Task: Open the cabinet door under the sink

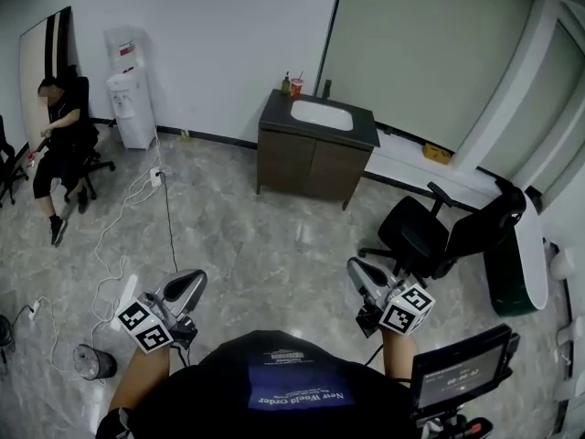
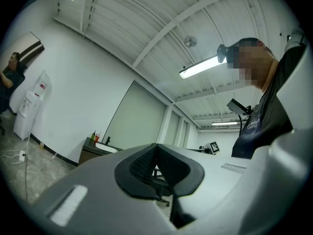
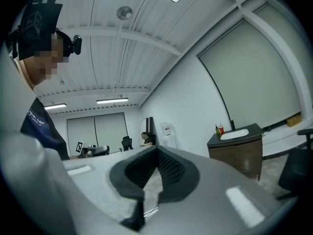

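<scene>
Well beyond left claw (image 1: 189, 283) and right claw (image 1: 359, 270), both closed, stands the cabinet door (image 1: 311, 168)

The cabinet (image 1: 311, 165) stands well ahead of your fingers, on a line between the left gripper (image 1: 194, 280) and right gripper (image 1: 356, 268), with the sink (image 1: 320, 114) in its top. A chair (image 1: 430, 236) sits just beyond your right fingers. A water dispenser (image 1: 133, 108) stands far ahead, left of your left fingers.
</scene>
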